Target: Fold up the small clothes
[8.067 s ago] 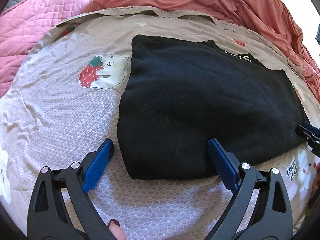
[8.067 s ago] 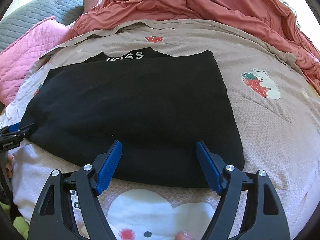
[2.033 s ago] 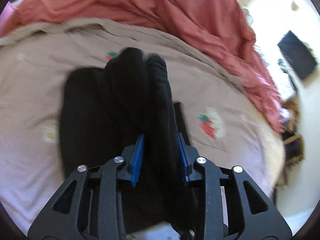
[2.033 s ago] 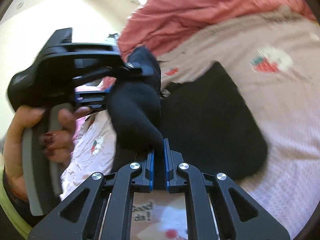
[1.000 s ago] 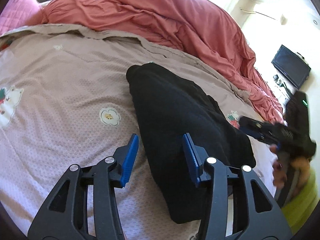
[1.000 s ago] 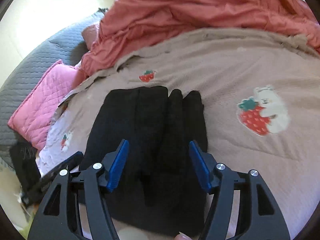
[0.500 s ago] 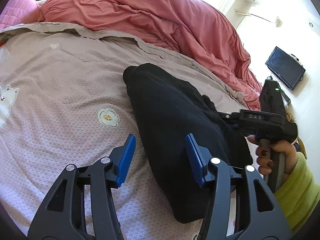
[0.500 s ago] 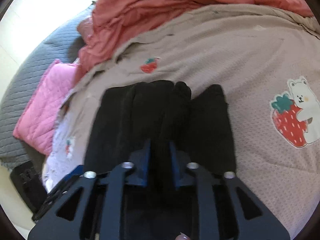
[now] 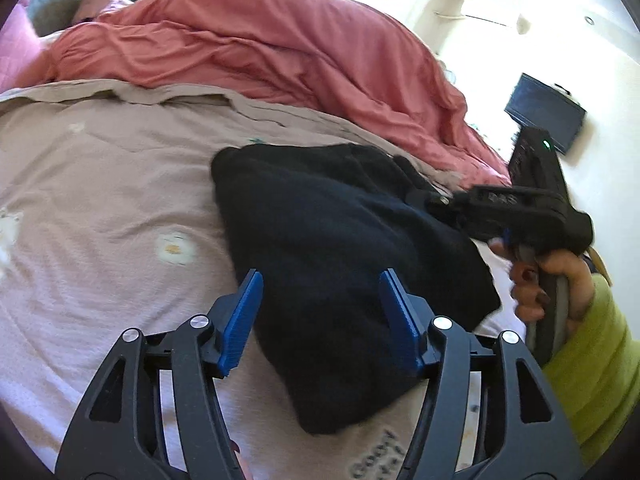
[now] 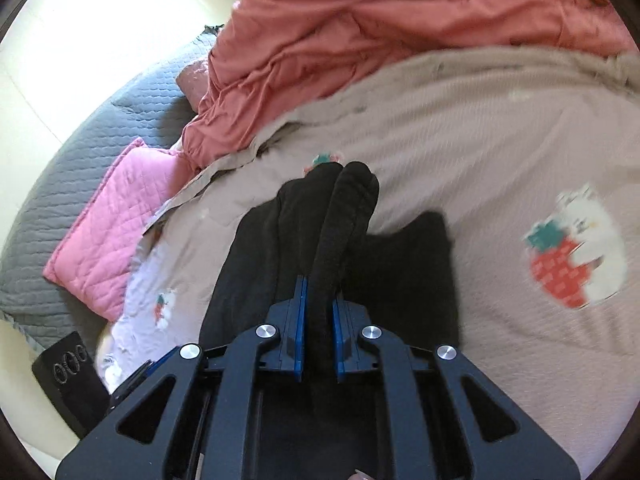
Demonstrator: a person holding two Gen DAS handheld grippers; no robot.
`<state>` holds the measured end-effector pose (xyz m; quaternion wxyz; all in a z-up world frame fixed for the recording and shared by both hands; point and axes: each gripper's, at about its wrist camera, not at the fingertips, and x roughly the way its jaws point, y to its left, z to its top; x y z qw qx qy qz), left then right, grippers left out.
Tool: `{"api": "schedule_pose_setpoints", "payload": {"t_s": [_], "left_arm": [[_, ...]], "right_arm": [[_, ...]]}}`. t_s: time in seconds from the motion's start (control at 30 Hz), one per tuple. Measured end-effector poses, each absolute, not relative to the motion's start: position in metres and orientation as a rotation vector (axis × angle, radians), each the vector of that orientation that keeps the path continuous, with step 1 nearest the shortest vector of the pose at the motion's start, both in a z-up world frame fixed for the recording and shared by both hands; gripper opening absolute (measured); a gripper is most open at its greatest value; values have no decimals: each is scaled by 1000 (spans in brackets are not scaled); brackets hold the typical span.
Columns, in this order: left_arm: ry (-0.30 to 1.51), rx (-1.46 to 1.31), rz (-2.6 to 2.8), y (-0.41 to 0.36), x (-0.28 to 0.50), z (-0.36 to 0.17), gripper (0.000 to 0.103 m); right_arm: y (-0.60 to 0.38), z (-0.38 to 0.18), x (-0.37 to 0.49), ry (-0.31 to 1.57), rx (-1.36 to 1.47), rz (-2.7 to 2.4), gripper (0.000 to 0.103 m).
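black garment (image 10: 344, 248) | right gripper (image 10: 319, 312) fingers clamped on raised fold | left gripper (image 9: 320, 316) fingers just widening, straddling it untouched

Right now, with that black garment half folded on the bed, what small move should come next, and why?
Probably lift the pinched fold a little and carry it across. The right hand-held gripper is shut on a ridge of the black garment, while the left hand-held gripper stands open over it, gripping nothing.

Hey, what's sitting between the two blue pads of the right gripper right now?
A raised fold of the black garment, pinched by the right gripper; the right wrist view shows it.
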<state>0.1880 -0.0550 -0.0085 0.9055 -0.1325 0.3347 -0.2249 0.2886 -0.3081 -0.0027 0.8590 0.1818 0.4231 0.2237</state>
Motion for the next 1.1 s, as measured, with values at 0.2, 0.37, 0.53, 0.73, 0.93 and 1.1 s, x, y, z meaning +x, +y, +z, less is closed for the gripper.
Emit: {"api": "schedule_pose_setpoints", "payload": {"t_s": [0.2,0.37,0.53,0.73,0.93,1.1], "left_arm": [[700,-133,-458,-85,181,-14,57],[714,-58,-423,-88,180,-23,58],[675,-107,-406,-76,177,-16,58],[688,-134,-451,-78,175,-16,58],[729,-89,-443,-82,178,-24,59],[778,-137,-433,-76,184,-32,60]], "right_arm": [[-316,-49,304,1028,318,375,13],[-323,-38,283,937,288,340,31],[-326,-6,236,811,197,449,33],[-316,-10,205,834,100,619,34],[-309,-34,213,907,26,641,55],[-307,-33,197,914,0,705,12]]}}
